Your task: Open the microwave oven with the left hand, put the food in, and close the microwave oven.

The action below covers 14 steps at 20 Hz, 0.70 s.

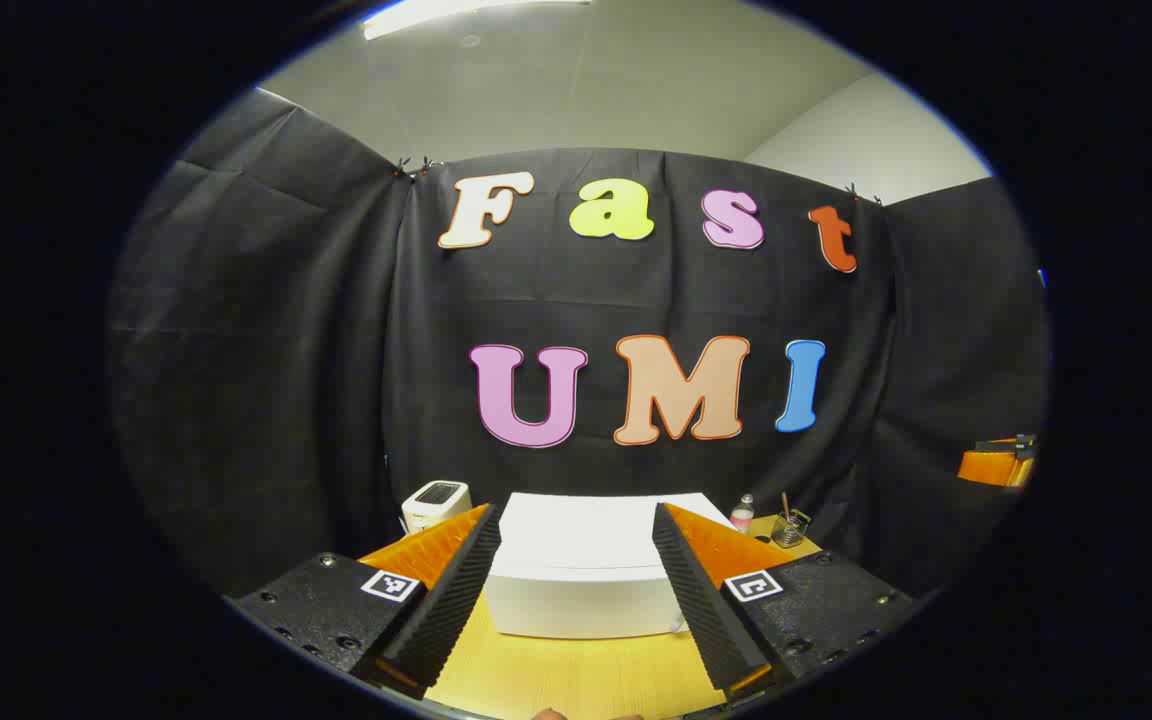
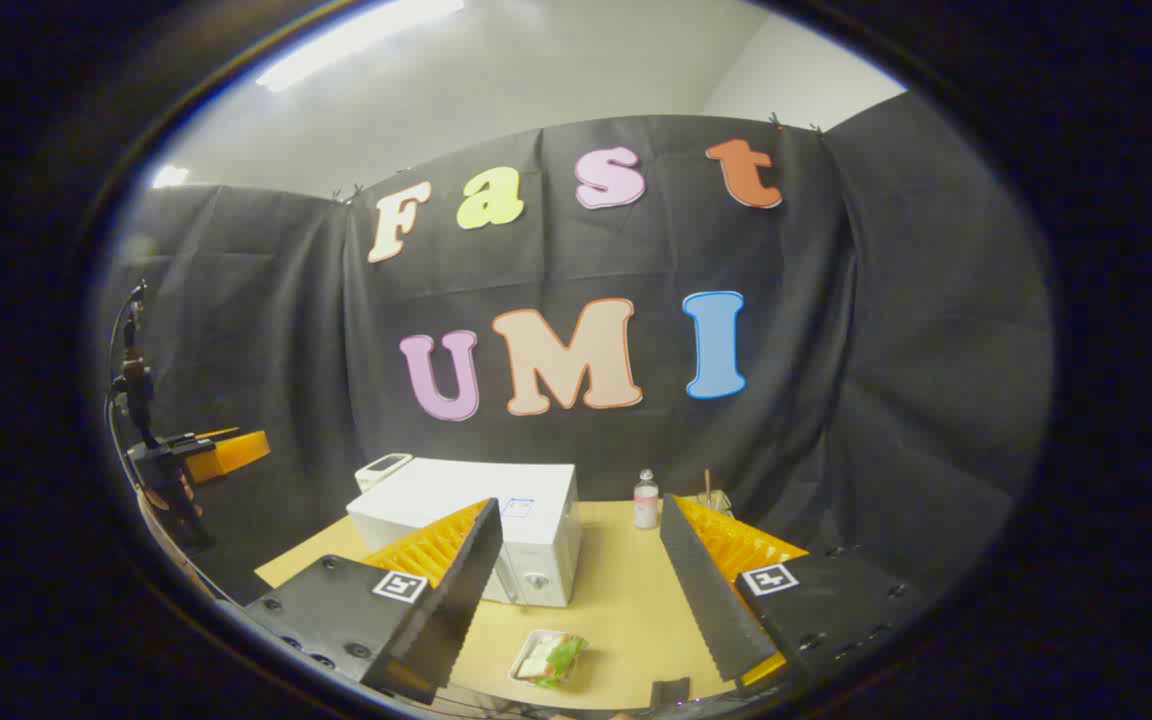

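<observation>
A white microwave oven (image 1: pixel 581 570) stands on the wooden table (image 1: pixel 576 675), its door shut. My left gripper (image 1: pixel 571 655) hangs open above the table in front of it, apart from it. In the right gripper view the microwave oven (image 2: pixel 496 525) sits left of centre. The food (image 2: pixel 548 658), a clear tray with a sandwich and green leaves, lies on the table (image 2: pixel 626 590) in front of it. My right gripper (image 2: pixel 576 655) is open above the food and holds nothing. The left gripper (image 2: pixel 221 452) shows at the far left, held by a hand.
A small white appliance (image 1: pixel 434 503) stands behind the microwave on the left. A small bottle (image 2: pixel 645 500) and a glass jar (image 1: pixel 788 528) with a stick in it stand at the table's back right. A small dark object (image 2: pixel 670 691) lies near the table's front edge.
</observation>
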Motion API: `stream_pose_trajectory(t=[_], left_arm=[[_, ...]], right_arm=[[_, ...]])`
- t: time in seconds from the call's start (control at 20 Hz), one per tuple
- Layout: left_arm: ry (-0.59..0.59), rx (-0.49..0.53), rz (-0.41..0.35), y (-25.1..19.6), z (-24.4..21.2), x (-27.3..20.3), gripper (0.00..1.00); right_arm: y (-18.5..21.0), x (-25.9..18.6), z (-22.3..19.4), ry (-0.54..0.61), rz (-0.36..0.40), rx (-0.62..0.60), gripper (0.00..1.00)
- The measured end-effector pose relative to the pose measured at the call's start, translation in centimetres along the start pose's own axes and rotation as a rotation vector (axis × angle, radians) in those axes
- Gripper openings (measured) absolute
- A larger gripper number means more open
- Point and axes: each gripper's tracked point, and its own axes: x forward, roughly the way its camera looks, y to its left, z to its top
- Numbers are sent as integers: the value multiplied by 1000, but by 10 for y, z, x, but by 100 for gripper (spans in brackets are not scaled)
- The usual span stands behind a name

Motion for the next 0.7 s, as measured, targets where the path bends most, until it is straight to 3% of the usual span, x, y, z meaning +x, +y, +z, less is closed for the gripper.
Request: stream_pose_trajectory(t=[0.05,0.25,0.3,0.35,0.4,0.5,0.55,0.6,0.7], left_arm=[[8,-8,-1,1,-4,-8,92],[-3,26,74,25,1,-26,92],[-1,53,99,31,1,-29,92],[2,71,123,37,4,-31,95],[6,85,135,38,4,-34,95],[2,92,129,34,7,-39,95],[0,92,123,32,7,-40,92],[-4,96,116,32,7,-41,95],[-16,105,111,30,9,-43,92]], right_arm=[[7,-2,-5,19,15,11,98],[7,-9,1,29,3,50,97],[8,-12,7,16,0,63,91],[10,-13,13,1,3,79,97],[11,-13,17,-10,10,95,97],[9,-17,18,-9,18,122,97],[7,-18,17,-3,17,125,91],[3,-18,16,-1,10,122,97],[-5,-18,14,0,-14,109,97]])
